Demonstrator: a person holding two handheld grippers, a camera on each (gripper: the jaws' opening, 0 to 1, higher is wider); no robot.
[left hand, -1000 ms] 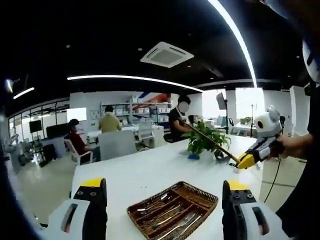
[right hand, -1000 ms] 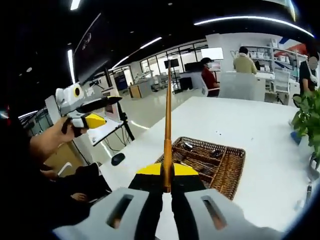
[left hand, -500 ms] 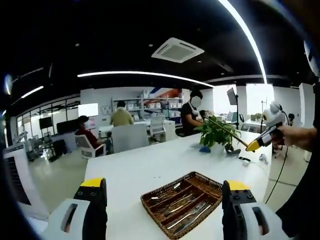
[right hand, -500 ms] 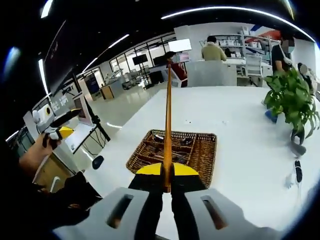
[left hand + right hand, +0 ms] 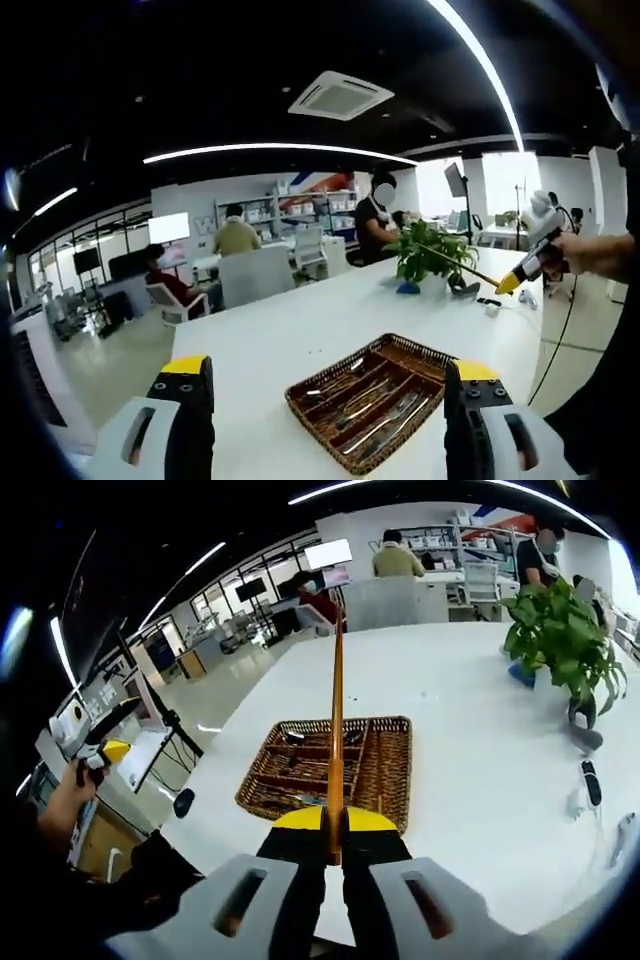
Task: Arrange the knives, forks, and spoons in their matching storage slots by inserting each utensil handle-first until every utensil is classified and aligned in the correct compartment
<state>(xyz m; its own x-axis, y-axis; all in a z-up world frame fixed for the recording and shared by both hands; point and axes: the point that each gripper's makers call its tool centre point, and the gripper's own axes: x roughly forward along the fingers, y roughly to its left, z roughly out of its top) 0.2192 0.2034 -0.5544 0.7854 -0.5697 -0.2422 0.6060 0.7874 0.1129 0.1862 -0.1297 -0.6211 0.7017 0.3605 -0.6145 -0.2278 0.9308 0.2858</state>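
Your right hand-held gripper (image 5: 335, 855) is clenched on a long golden utensil (image 5: 336, 730), pinched between the yellow-tipped jaws near one end, with the shaft running straight out over the wicker tray (image 5: 385, 780). Which kind of utensil it is you cannot tell from here; its far end is too thin to read. In the left gripper view the same right hand-held gripper (image 5: 515, 281) sits well to the right of the tray and above the far edge of the tabletop, held in your hand (image 5: 590, 255), with the golden utensil (image 5: 460, 265) slanting away from it toward the potted plant (image 5: 425, 262).

Your left hand-held gripper (image 5: 327, 385) is released: its two jaws stand wide apart with nothing between them, and the wicker tray (image 5: 400, 349) lies on the tabletop (image 5: 280, 335) in the gap seen between them. In the right gripper view that left hand-held gripper (image 5: 105, 752) is well off to the left of the tray, beyond the tabletop's edge, in your other hand (image 5: 65, 800).

The tray is a brown woven basket split into long compartments, and silver cutlery (image 5: 375, 410) lies lengthwise in several of them; you cannot tell which pieces are knives, forks or spoons. Beyond the tray, toward the far end of the tabletop (image 5: 470, 730), stands the potted plant (image 5: 560, 640). Past that, seated and standing people (image 5: 235, 235) are at other desks near shelving.
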